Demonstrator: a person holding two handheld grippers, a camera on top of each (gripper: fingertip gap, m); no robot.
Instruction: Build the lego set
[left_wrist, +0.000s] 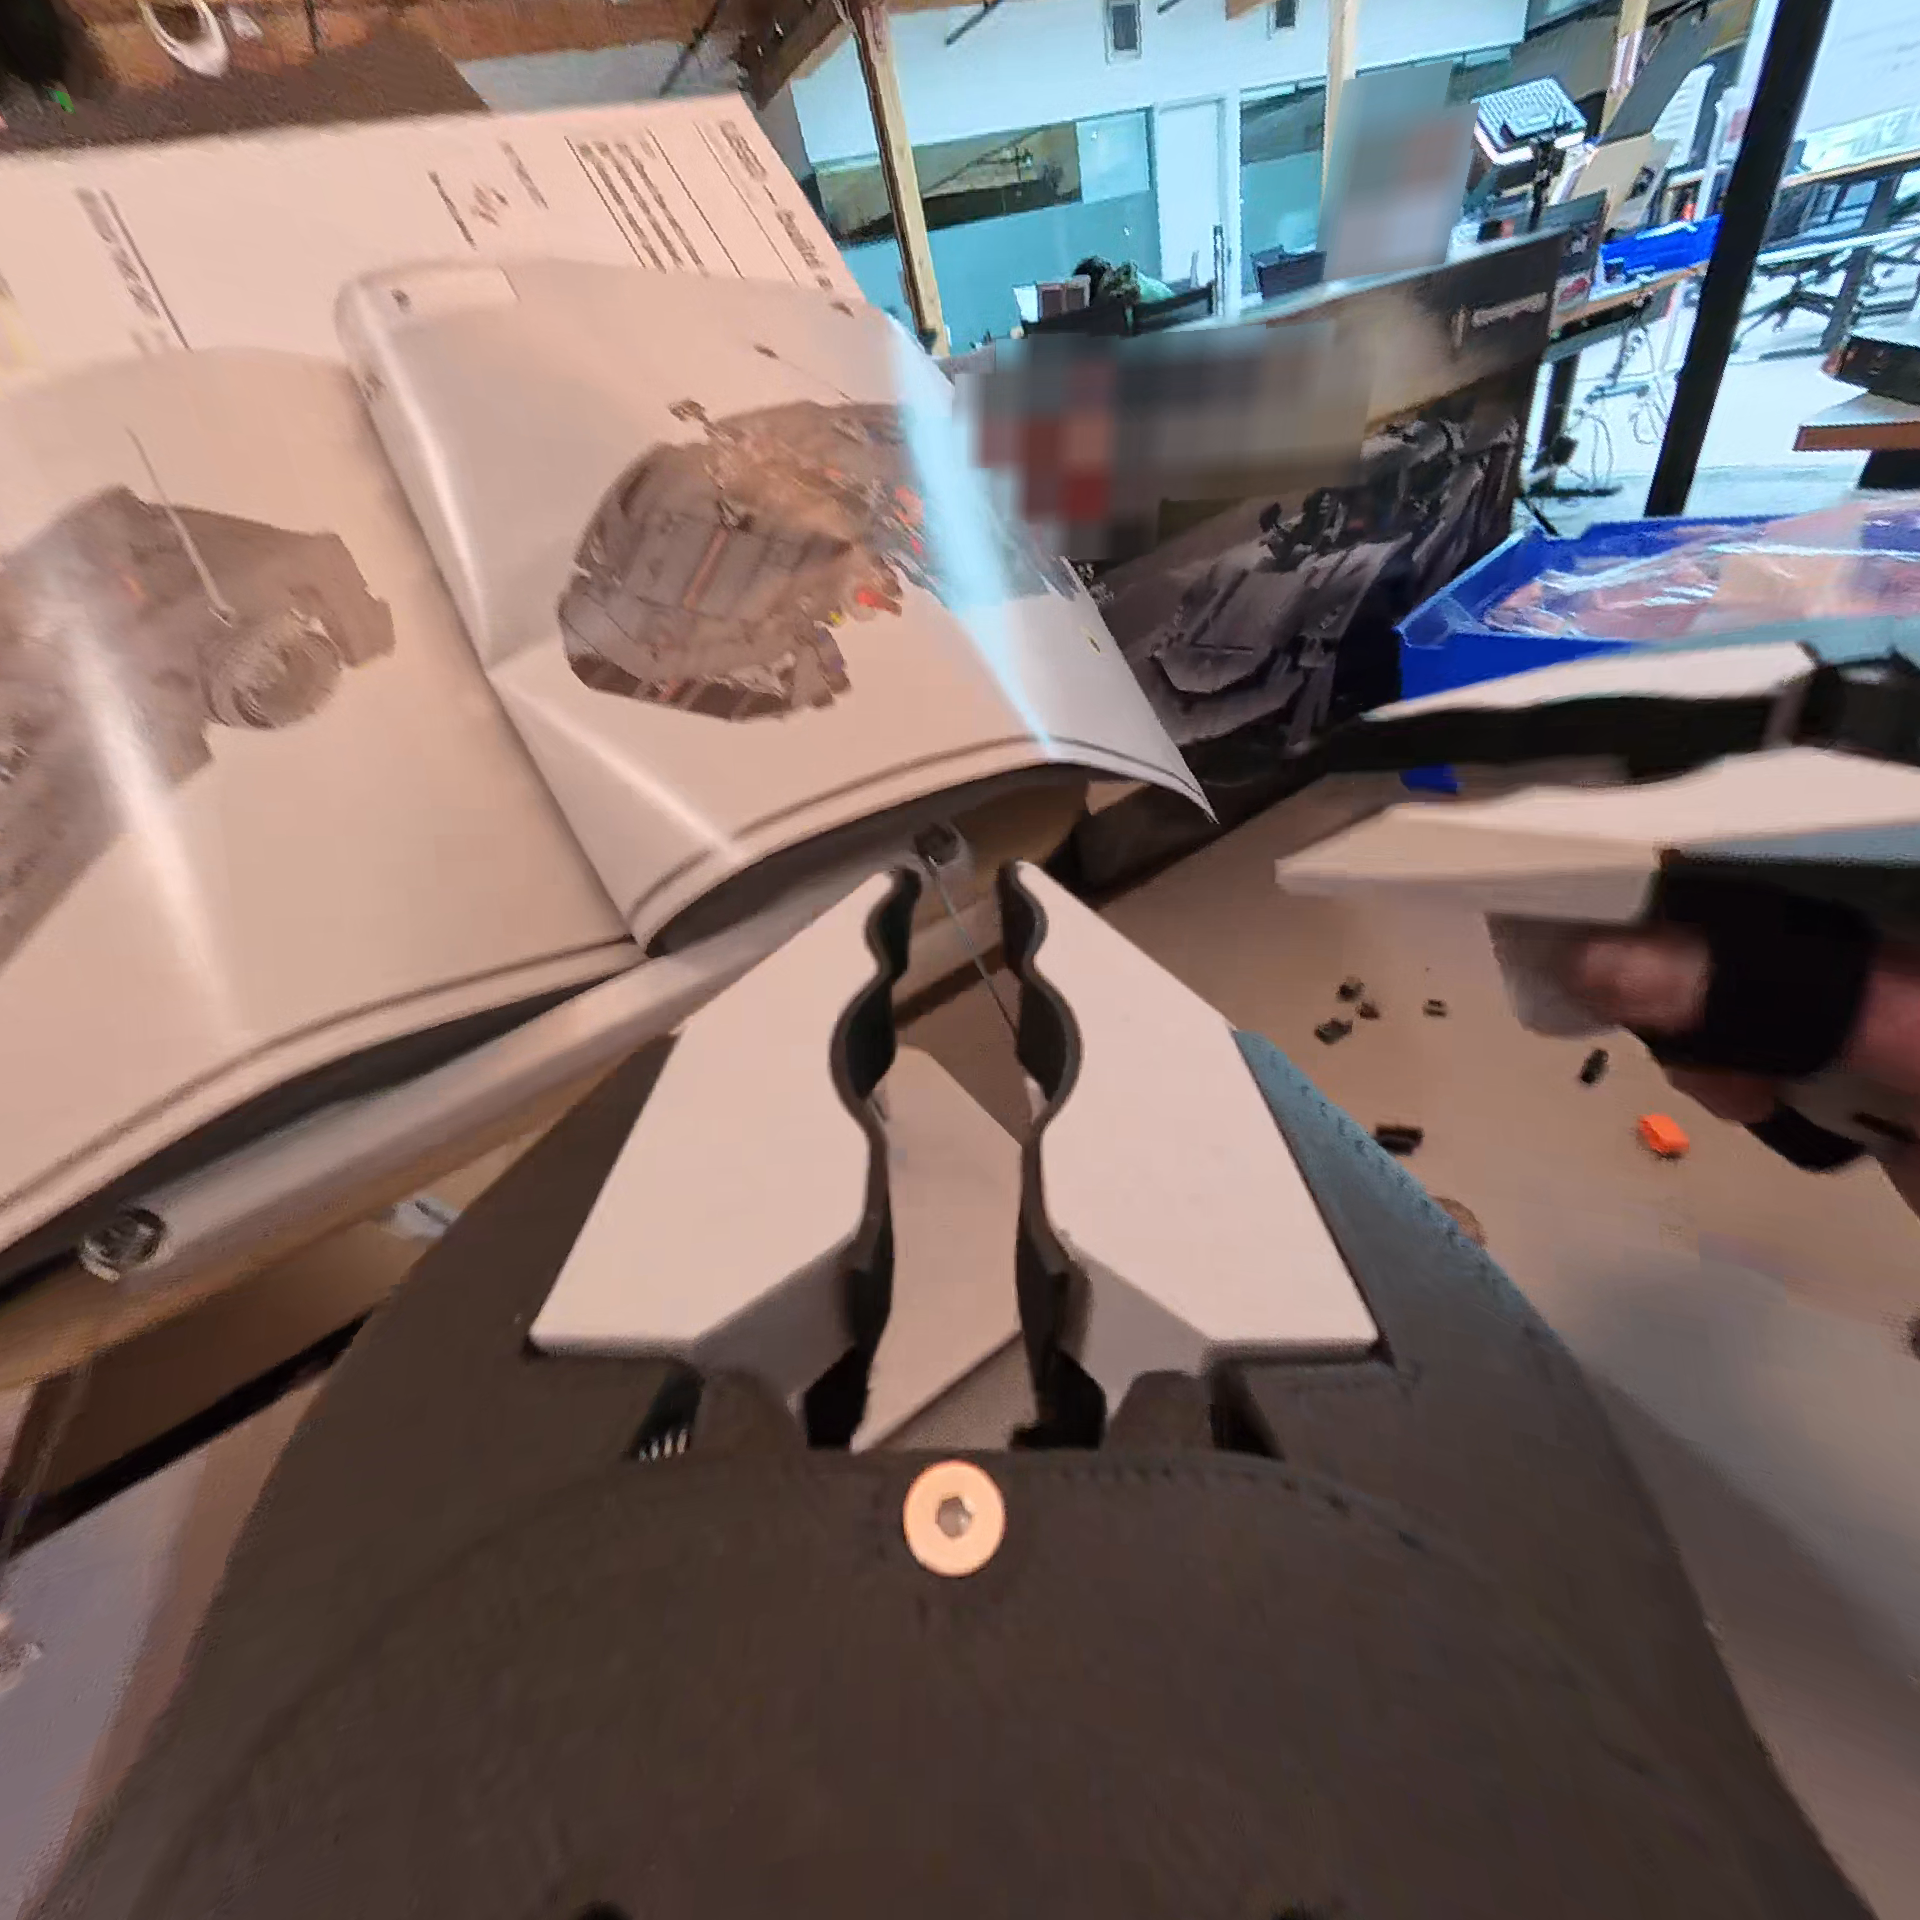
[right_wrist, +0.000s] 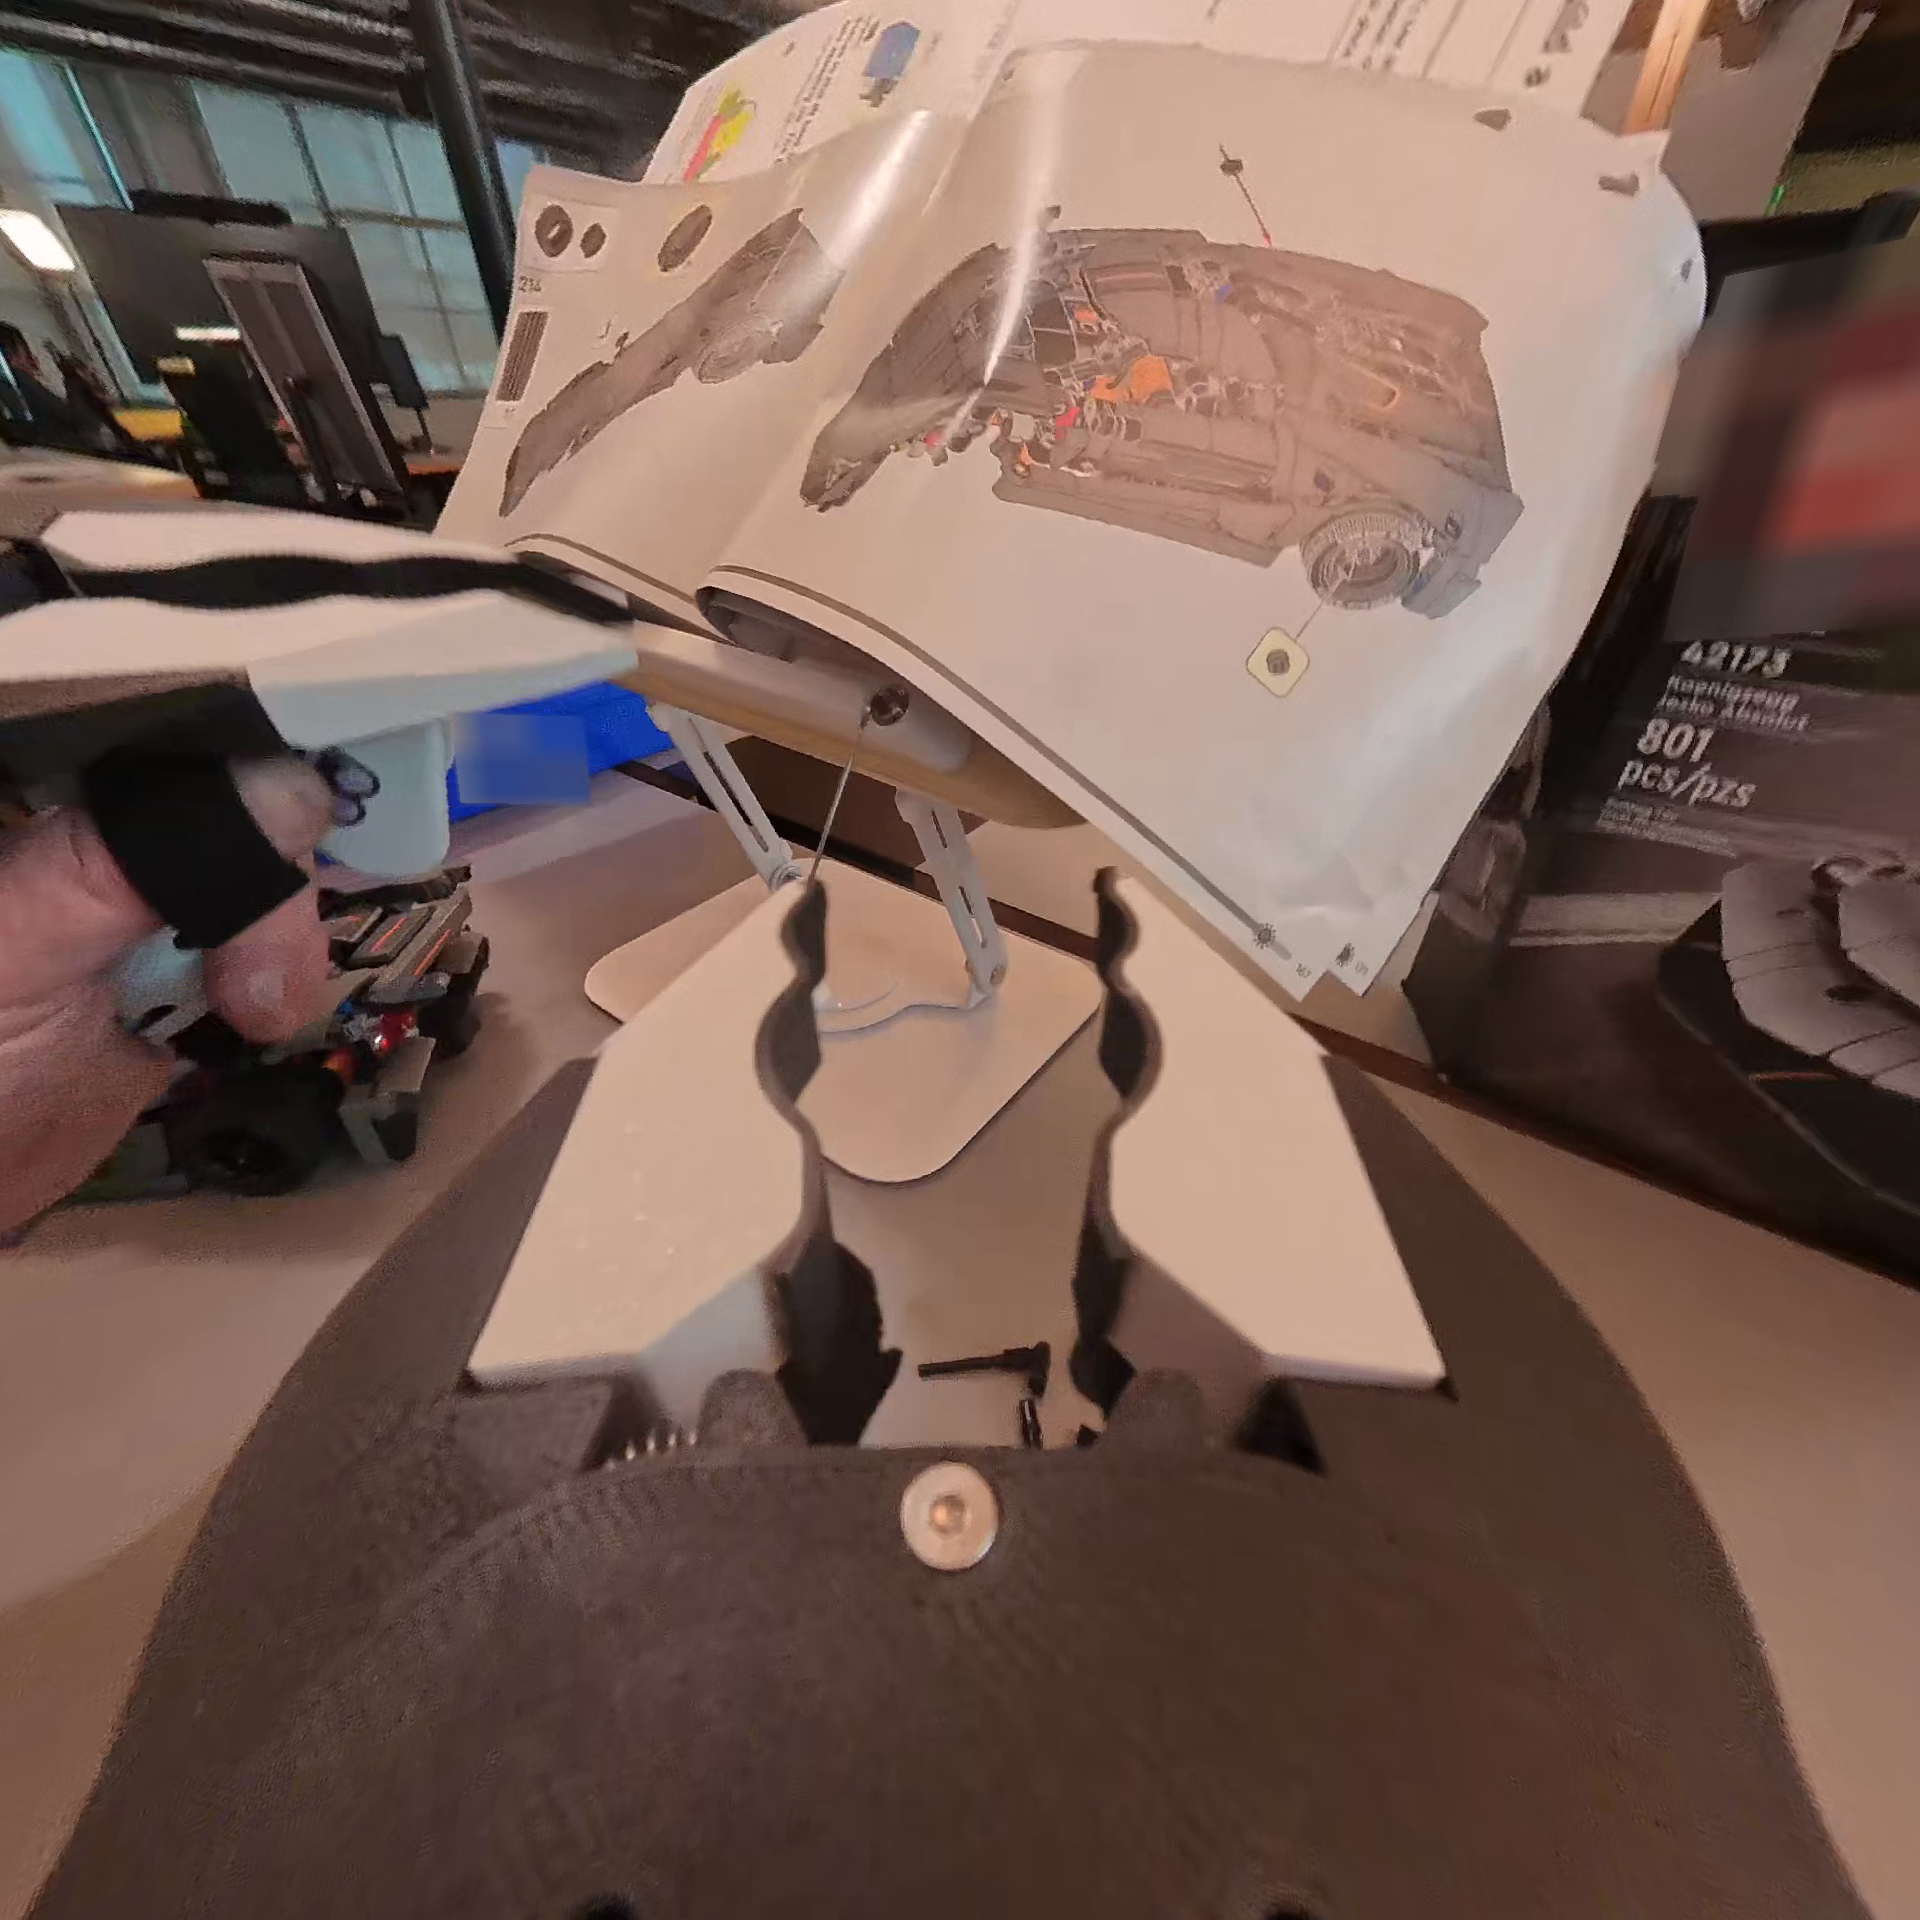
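Observation:
The open instruction manual (left_wrist: 312, 831) rests on a white stand (right_wrist: 935, 1101); it also shows in the right wrist view (right_wrist: 1195, 499). One page is blurred in mid-turn. My left gripper (left_wrist: 961, 883) is just below the manual's bottom edge, jaws a narrow gap apart, with nothing between them. It also shows in the right wrist view (right_wrist: 623, 629) at the left page's lower edge. My right gripper (right_wrist: 956, 888) is wide open and empty in front of the stand; it also shows in the left wrist view (left_wrist: 1330, 795). A part-built dark lego car (right_wrist: 343, 997) sits behind the left hand.
The dark lego box (right_wrist: 1714, 935) stands right of the stand. A blue bin (left_wrist: 1455, 644) with bagged parts is at the far right. Small black pieces (left_wrist: 1361, 1003) and an orange piece (left_wrist: 1662, 1132) lie loose on the table; several black pieces (right_wrist: 987, 1361) lie under my right gripper. The left gripper is farther from the orange piece (left_wrist: 1662, 1132), some 30 cm, than the right, some 20 cm.

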